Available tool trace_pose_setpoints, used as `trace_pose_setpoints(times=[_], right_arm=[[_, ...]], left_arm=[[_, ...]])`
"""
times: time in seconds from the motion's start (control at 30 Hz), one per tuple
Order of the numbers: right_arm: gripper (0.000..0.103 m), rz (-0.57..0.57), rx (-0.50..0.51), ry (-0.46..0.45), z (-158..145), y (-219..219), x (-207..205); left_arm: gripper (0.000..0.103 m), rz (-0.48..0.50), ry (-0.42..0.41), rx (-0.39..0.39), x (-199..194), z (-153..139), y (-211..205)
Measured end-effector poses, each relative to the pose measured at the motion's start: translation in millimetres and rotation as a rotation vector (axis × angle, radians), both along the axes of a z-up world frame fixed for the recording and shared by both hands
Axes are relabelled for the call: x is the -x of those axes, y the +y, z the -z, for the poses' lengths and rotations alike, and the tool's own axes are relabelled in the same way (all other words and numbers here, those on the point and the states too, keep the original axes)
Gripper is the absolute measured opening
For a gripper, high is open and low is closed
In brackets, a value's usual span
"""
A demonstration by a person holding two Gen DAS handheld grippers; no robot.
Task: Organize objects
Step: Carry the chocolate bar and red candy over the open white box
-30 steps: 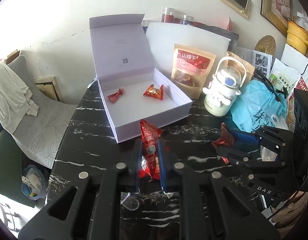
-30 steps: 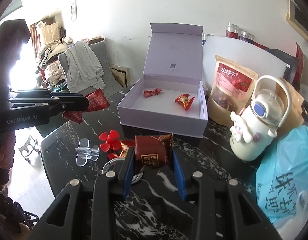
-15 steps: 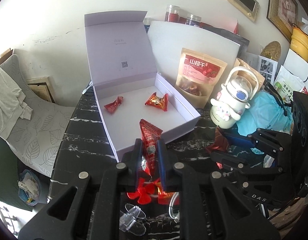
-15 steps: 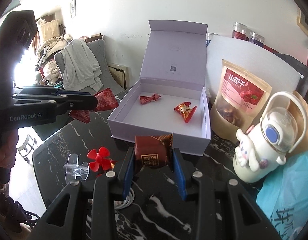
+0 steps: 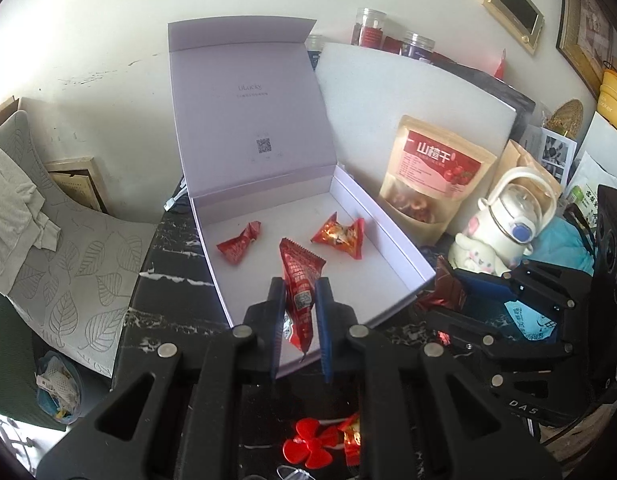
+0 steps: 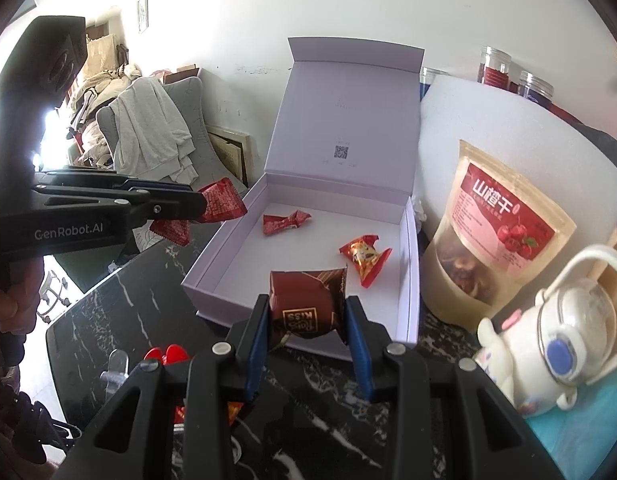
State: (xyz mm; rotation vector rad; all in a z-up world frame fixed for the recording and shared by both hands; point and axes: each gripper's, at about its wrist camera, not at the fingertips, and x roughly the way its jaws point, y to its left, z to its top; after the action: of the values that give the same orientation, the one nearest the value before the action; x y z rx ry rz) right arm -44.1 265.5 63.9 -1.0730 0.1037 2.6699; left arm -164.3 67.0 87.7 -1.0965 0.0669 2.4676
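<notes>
- The table (image 5: 164,292) is black stone with white streaks, pushed up near a white wall (image 5: 88,20).
- A grey chair (image 6: 180,120) with a pale cloth over it stands beside the table.
- A pale purple box (image 5: 388,236) sits on the table with its lid standing up. Two red candies lie inside it.
- Just right of the box stand a snack bag (image 5: 432,184) and a white bunny bottle (image 5: 504,232).
- A red toy fan (image 5: 308,442) lies on the table near the front edge.
- The left claw (image 5: 300,312) is squeezed tight on a long red candy packet (image 5: 298,280), held up over the front part of the box.
- The right claw (image 6: 308,320) is pinched on a dark brown candy (image 6: 304,300), at the box's front wall.
- Both claws are closer to the box than a second ago. Then the left one was over the bare table.
</notes>
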Motion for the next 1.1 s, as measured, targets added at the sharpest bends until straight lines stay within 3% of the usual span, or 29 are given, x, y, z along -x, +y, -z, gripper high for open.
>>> trace_pose_setpoints(times=[0.57, 1.1], right_arm=[[0.037, 0.028, -0.021, -0.003, 5, 40, 49], [0.037, 0.024, -0.007, -0.016, 24, 71, 97]], left_arm=[[0.014, 0.044, 0.011, 0.04, 63, 3, 25], [0.014, 0.042, -0.043, 0.069, 116, 36, 37]])
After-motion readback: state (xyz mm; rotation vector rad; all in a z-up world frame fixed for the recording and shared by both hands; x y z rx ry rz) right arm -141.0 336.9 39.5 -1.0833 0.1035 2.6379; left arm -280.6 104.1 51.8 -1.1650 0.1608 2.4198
